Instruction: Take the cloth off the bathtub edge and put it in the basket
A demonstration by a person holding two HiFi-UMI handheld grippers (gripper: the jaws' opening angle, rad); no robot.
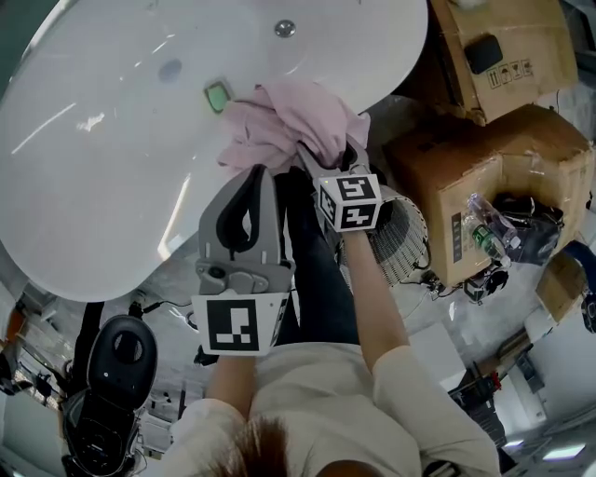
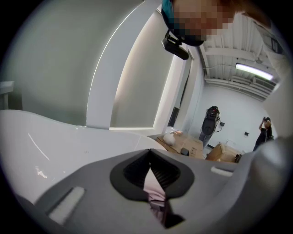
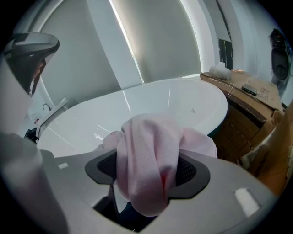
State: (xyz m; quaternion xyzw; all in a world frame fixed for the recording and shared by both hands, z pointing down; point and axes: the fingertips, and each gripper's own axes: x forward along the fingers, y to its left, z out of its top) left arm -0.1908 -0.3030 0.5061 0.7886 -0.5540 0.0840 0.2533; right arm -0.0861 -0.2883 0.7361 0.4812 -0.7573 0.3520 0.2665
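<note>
- Mostly we see the white bathtub (image 1: 112,140). Its oval bowl fills the upper left of the head view, with a round drain (image 1: 285,28) set near the far end.
- To its right stand two brown cardboard boxes (image 1: 484,177), one behind the other, close to the tub's end. The nearer one is open at the side and has dark clutter in it.
- Between that nearer box and our right forearm the white wire basket (image 1: 407,244) sits on the floor, below the tub rim and apart from the cloth.
- Our left gripper (image 1: 260,177) is held up close to the head camera and points toward the rim. In its own view the jaws are clenched with the tips meeting, and a thin sliver of pink shows in the slit behind the tips. We cannot tell whether that sliver is pinched or only seen beyond.
- Our right gripper (image 3: 147,168) reaches to the rim and is grasping the cloth. A thick fold bulges up between its dark pads, and both pads bear against it.
- The pink cloth (image 1: 289,121) lies bunched on the near rim of the bathtub, partly spilling toward the bowl, so it is not in the basket.
- Just left of the cloth, a small green fitting (image 1: 217,96) is set into the rim.
</note>
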